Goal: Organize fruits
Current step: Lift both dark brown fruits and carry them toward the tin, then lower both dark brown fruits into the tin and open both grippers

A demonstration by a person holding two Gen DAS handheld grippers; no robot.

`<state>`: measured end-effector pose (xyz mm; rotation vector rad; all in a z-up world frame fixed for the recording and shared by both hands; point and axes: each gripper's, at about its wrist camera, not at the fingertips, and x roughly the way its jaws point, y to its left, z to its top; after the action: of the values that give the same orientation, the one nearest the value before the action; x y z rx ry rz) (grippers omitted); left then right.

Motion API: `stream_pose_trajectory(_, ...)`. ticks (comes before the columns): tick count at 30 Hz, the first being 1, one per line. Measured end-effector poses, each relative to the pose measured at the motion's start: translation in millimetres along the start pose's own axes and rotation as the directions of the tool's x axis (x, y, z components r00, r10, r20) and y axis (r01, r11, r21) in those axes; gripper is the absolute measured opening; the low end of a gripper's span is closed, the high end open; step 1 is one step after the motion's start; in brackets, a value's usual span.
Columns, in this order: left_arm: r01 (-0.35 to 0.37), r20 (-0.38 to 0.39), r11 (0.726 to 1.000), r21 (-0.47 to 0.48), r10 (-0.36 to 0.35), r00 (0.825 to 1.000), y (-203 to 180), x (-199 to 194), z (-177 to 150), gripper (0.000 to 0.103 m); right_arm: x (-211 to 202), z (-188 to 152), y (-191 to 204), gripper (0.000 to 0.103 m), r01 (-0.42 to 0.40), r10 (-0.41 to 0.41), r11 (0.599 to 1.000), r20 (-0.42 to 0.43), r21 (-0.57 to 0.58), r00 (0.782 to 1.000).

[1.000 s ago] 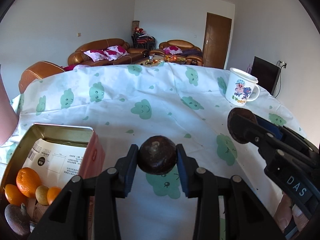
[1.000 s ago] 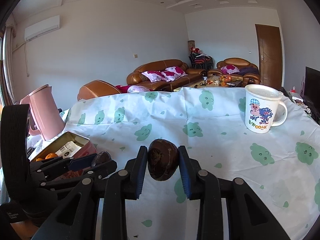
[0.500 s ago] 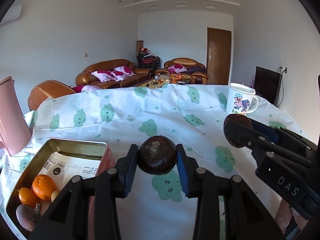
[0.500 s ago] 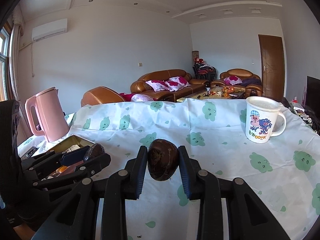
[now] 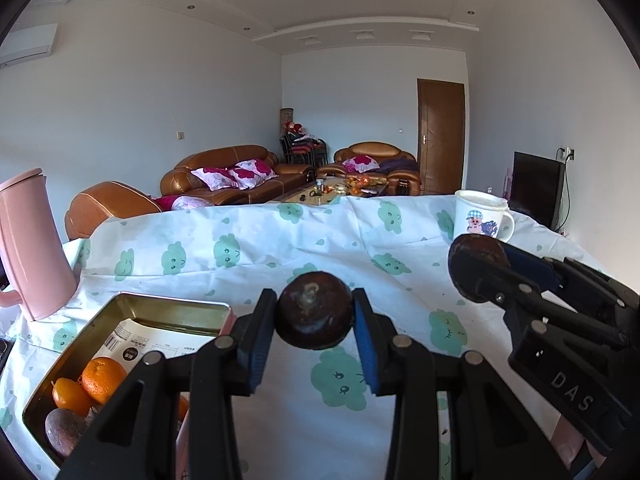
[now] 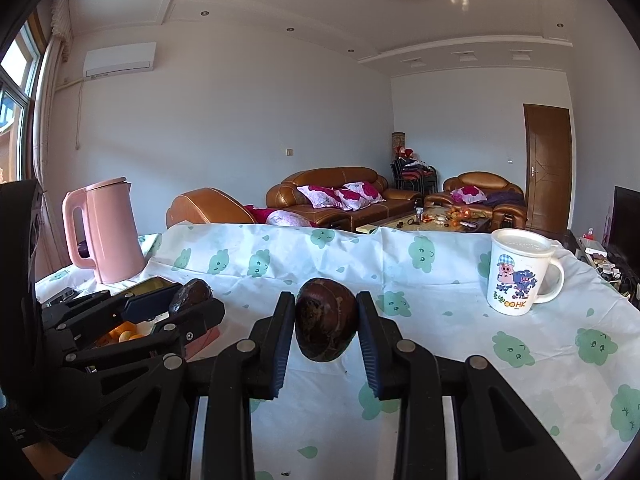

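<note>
My left gripper (image 5: pixel 314 318) is shut on a dark brown round fruit (image 5: pixel 315 310), held above the table. My right gripper (image 6: pixel 326 324) is shut on a second dark brown fruit (image 6: pixel 326 330), also in the air. Each gripper shows in the other's view: the right one (image 5: pixel 480 276) at the right, the left one (image 6: pixel 190 298) at the left. An open metal tin (image 5: pixel 168 312) at the lower left holds oranges (image 5: pixel 102 374), a small orange fruit (image 5: pixel 70 396) and another dark fruit (image 5: pixel 66 430).
A pink kettle (image 6: pixel 106 230) stands at the table's far left. A white cartoon mug (image 6: pixel 518 272) stands at the right. The table has a white cloth with green cloud prints (image 5: pixel 340 384). Sofas and a door are behind.
Both grippers have tilted up and risen, so more ceiling and the kettle show. Each still holds its fruit. The tin sits lower in the left view.
</note>
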<state>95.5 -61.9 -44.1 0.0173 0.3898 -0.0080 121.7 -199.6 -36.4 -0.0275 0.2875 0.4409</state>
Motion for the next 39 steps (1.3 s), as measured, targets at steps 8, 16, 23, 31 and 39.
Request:
stream_pose_trajectory(8, -0.015, 0.021, 1.000, -0.004, 0.015, 1.000, 1, -6, -1, 0.039, -5, -1, -1, 0.033, -0.022, 0.021, 1.000, 0.010, 0.010, 1.000)
stream_pose_trajectory(16, -0.010, 0.006, 1.000, -0.008, 0.010, 1.000, 4, -9, -3, 0.039, -6, -1, 6, 0.033, -0.027, 0.027, 0.999, 0.006, -0.021, 1.000)
stream_pose_trajectory(23, -0.005, -0.020, 1.000, -0.031, 0.005, 1.000, 15, -11, -6, 0.039, 0, -1, 9, 0.033, -0.026, 0.025, 0.999, -0.022, -0.030, 0.999)
stream_pose_trajectory(31, -0.009, -0.037, 0.999, -0.042, 0.008, 0.999, 32, -16, -8, 0.039, 8, -1, 19, 0.033, -0.053, 0.051, 0.998, -0.060, -0.023, 0.997)
stream_pose_trajectory(39, -0.047, -0.055, 0.999, -0.026, 0.045, 0.997, 54, -26, -4, 0.039, 20, 10, 44, 0.033, -0.111, 0.108, 0.993, -0.084, -0.037, 0.991)
